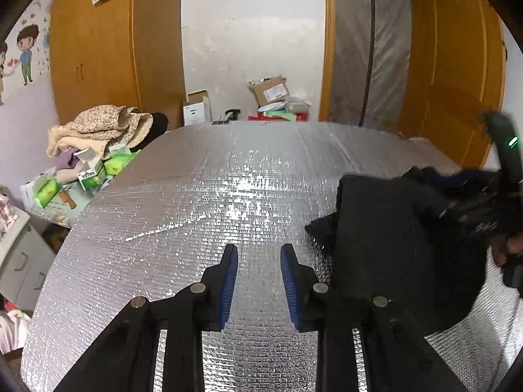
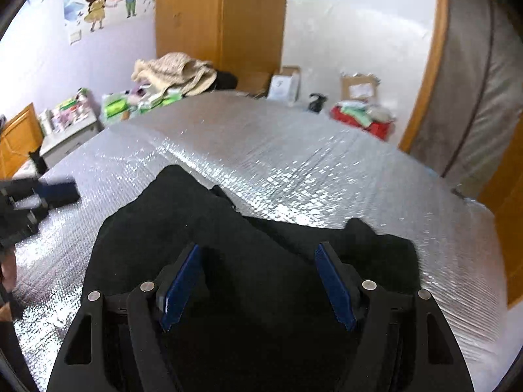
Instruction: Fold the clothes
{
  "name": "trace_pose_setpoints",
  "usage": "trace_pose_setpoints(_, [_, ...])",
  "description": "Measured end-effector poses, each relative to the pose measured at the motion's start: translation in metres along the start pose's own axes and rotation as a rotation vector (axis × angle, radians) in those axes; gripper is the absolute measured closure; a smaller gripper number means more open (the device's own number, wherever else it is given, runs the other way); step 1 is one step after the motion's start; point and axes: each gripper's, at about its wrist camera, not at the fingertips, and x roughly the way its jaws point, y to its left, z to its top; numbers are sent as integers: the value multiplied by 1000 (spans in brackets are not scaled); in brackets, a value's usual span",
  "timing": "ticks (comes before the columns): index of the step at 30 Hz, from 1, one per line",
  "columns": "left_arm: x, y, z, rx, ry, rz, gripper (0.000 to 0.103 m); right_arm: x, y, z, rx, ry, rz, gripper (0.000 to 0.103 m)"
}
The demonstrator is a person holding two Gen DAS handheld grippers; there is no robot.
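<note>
A black garment (image 2: pixel 183 228) lies bunched on a silver foil-covered surface (image 1: pixel 196 196). My right gripper (image 2: pixel 258 248) hovers over the garment, its blue pads wide apart and open with the cloth beneath them, not pinched. In the left wrist view the same garment (image 1: pixel 392 245) is at the right, and a hand (image 1: pixel 510 248) shows blurred at the right edge. My left gripper (image 1: pixel 260 251) stands open over bare foil to the left of the garment, nothing between its fingers. The left gripper (image 2: pixel 70 192) also appears at the left edge of the right wrist view.
A heap of beige cloth (image 1: pixel 98 124) and green boxes (image 1: pixel 98 170) sit beyond the surface's far left edge. Cardboard boxes (image 1: pixel 271 91) stand on the floor by the back wall. A white drawer cabinet (image 1: pixel 19 254) is at the left, wooden wardrobes behind.
</note>
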Motion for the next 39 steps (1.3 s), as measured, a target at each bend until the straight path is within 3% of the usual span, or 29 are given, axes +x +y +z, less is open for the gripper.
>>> trace_pose_setpoints(1, [1, 4, 3, -27, 20, -35, 75, 5, 0, 0, 6, 27, 20, 47])
trace_pose_setpoints(2, [1, 8, 4, -50, 42, -51, 75, 6, 0, -1, 15, 46, 34, 86])
trace_pose_setpoints(3, [1, 9, 4, -58, 57, -41, 75, 6, 1, -3, 26, 59, 45, 102])
trace_pose_setpoints(6, [-7, 5, 0, -47, 61, -59, 75, -14, 12, -11, 17, 24, 64, 100])
trace_pose_setpoints(11, [-28, -1, -8, -42, 42, -124, 75, -83, 38, -41, 12, -94, 74, 100])
trace_pose_setpoints(16, [-48, -4, -14, -59, 14, -195, 75, -117, 59, -78, 75, -112, 98, 100])
trace_pose_setpoints(24, [-69, -18, -24, -63, 15, -298, 75, -107, 105, -149, 117, 55, 202, 97])
trace_pose_setpoints(27, [-74, -31, -25, -38, 16, -340, 75, -121, 102, -145, 139, -16, 209, 94])
trace_pose_setpoints(29, [-79, -39, -24, -23, 6, -367, 74, -136, 93, -137, 165, -119, 203, 74])
trace_pose_setpoints(32, [-83, -50, -20, -10, -9, -395, 72, -145, 73, -124, 226, -232, 161, 64])
trace_pose_setpoints(35, [-84, -58, -20, -2, -2, -413, 72, -125, 60, -120, 267, -218, 149, 64])
trace_pose_setpoints(39, [-84, -64, -22, 4, 9, -421, 71, -88, 76, -118, 267, -117, 265, 67])
